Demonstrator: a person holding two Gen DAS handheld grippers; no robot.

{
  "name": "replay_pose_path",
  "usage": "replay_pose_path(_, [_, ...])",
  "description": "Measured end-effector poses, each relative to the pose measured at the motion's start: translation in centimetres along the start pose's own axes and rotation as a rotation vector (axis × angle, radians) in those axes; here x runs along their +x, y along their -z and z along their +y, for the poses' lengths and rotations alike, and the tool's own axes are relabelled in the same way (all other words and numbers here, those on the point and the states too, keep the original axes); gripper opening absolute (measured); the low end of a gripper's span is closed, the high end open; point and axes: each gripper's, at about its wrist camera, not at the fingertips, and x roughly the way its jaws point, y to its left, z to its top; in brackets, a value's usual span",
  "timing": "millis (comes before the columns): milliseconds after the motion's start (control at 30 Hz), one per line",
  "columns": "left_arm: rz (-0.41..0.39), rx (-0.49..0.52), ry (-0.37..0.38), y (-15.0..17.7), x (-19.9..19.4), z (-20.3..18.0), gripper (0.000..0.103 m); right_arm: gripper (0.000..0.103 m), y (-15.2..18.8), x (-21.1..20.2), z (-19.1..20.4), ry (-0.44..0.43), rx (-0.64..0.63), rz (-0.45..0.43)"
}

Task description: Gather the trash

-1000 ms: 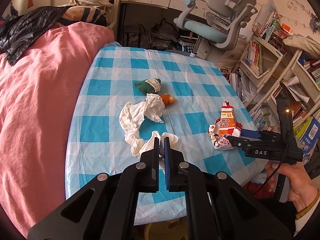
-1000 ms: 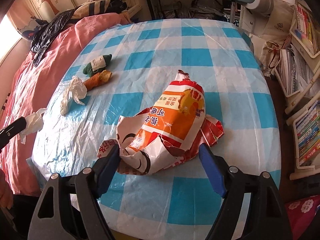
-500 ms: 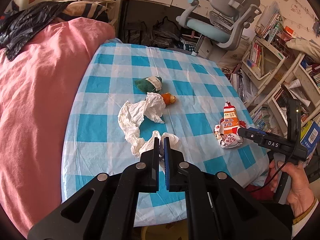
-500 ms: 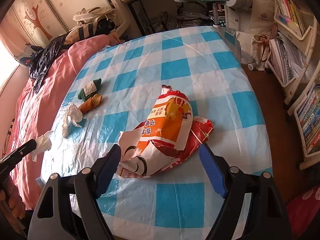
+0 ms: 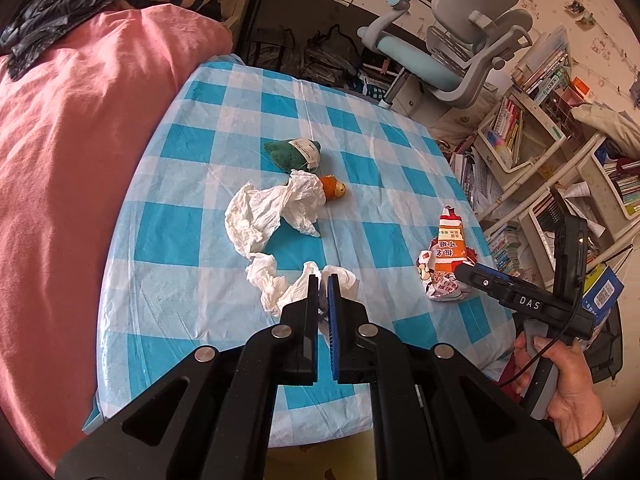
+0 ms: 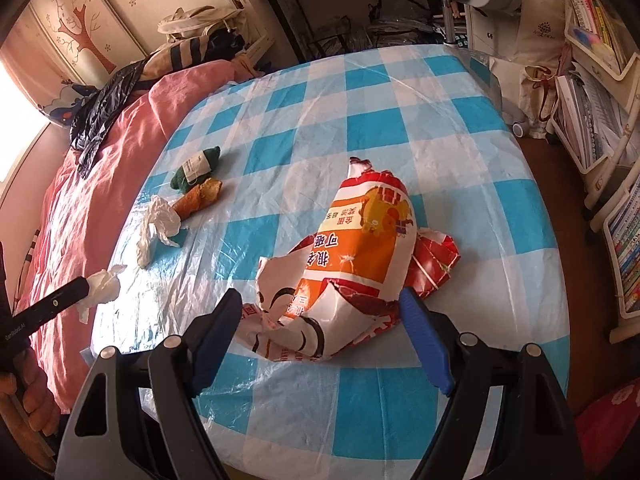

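Note:
My left gripper is shut on a crumpled white tissue near the table's front edge; from the right wrist view the tissue sticks out of the left gripper's tip. An orange, white and red snack bag lies on the checked cloth. My right gripper is open, one finger on each side of the bag's near end. In the left wrist view, the bag sits just ahead of the right gripper, which a hand holds.
A longer white tissue, an orange carrot-like piece and a green soft item with a white label lie mid-table. A pink bed borders the left, an office chair stands behind, and bookshelves are on the right.
Both views have tilted a little as the wrists rolled. The left gripper stays clamped on the tissue, and the right gripper stays spread around the bag, which has not shifted on the cloth.

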Motion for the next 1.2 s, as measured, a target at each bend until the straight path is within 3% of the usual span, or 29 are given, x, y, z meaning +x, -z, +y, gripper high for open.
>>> replay_pose_path(267, [0.001,0.012,0.005,0.1,0.2,-0.3,0.005,0.076,0.1,1.1,-0.3,-0.005,0.009,0.032])
replay_pose_path(333, [0.0,0.01,0.004,0.1,0.1,-0.3,0.005,0.067,0.2,1.4,0.2,-0.015,-0.017,0.043])
replay_pose_path(400, [-0.002,-0.002,0.0,0.0,0.1,0.0,0.005,0.046,0.3,1.4,0.7,-0.034,-0.036,0.042])
replay_pose_path(467, [-0.003,-0.027,-0.006,-0.1,0.1,0.6,0.005,0.033,0.3,1.4,1.2,-0.043,-0.057,0.041])
replay_pose_path(567, [0.002,-0.083,-0.015,-0.3,0.1,2.0,0.005,0.027,0.3,1.2,2.0,-0.052,-0.095,0.031])
replay_pose_path(833, [-0.003,-0.245,0.015,-0.4,0.4,5.4,0.005,0.026,0.0,0.4,3.0,-0.07,-0.142,-0.009])
replay_pose_path(1033, [-0.024,-0.205,0.052,-0.6,0.2,4.4,0.005,0.026,0.0,-0.6,3.3,-0.116,-0.18,-0.036])
replay_pose_path(1200, [-0.041,-0.175,0.102,-0.3,-0.4,3.6,0.005,0.026,0.8,-2.0,4.7,-0.197,-0.29,-0.051])
